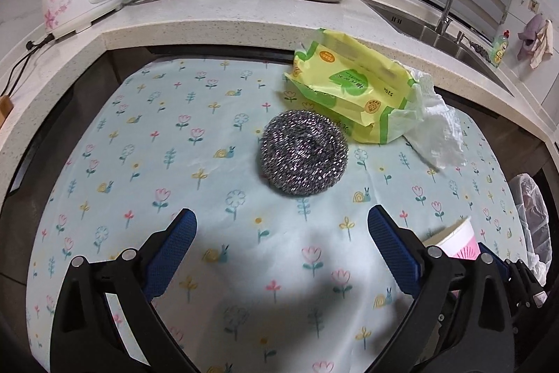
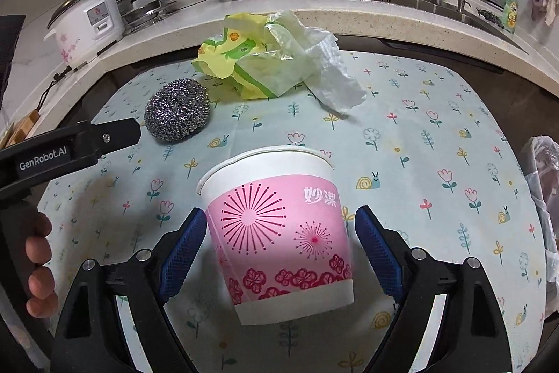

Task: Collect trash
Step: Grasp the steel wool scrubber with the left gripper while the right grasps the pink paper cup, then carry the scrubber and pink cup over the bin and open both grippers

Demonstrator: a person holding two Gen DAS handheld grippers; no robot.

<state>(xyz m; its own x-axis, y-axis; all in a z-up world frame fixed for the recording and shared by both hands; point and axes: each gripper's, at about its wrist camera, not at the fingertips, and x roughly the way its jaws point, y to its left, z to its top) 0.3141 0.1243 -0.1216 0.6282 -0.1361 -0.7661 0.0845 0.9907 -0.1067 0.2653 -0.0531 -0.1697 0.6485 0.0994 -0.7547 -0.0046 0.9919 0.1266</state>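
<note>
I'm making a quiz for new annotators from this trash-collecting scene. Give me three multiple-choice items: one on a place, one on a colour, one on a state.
1. Where does the steel scourer lie?
A. In the sink
B. On the flowered cloth, beside the yellow wipes pack
C. Inside the colander

2. What colour is the printed band on the paper cup?
A. Pink
B. Blue
C. Green

3. How do the jaws of the right gripper stand?
A. Clamped on the scourer
B. Shut on nothing
C. Open, with the cup between them

Answers: 1 B, it rests on the flowered cloth next to the wipes pack. 2 A, pink with darker bursts and blossoms. 3 C, a gap shows between the cup and the right-hand pad.
</note>
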